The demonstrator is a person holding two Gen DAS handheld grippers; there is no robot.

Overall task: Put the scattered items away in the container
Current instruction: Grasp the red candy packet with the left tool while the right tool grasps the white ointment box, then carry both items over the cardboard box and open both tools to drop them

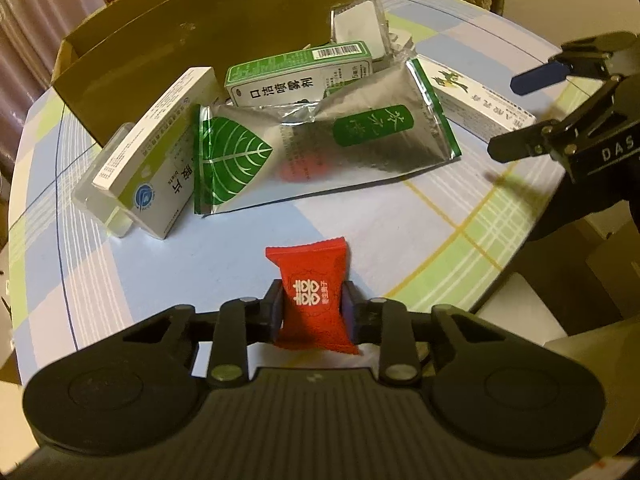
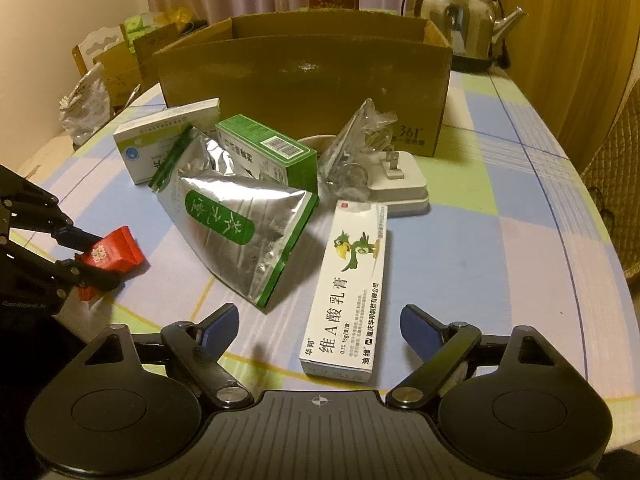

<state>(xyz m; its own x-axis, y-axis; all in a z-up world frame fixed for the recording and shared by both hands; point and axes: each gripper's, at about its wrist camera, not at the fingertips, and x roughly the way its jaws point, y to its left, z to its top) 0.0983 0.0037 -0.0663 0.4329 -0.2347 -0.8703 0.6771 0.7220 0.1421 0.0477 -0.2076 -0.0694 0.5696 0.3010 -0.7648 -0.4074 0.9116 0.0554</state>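
While the left claw (image 1: 313, 304) pinches the red candy packet (image 1: 310, 300) at 6 o'clock in its own view, pads pressed on both sides of the wrapper just over the checked surface (image 1: 120, 272), the scattered items lie beyond it: a white pill box (image 1: 160, 168) at 10 o'clock, a silver leaf pouch (image 1: 320, 148) and a green spray box (image 1: 296, 76) toward 12. Behind them stands the cardboard container (image 2: 304, 76), and the right claw (image 2: 320, 330) spreads wide and empty around the near end of the white ointment box (image 2: 348, 292) without touching it.
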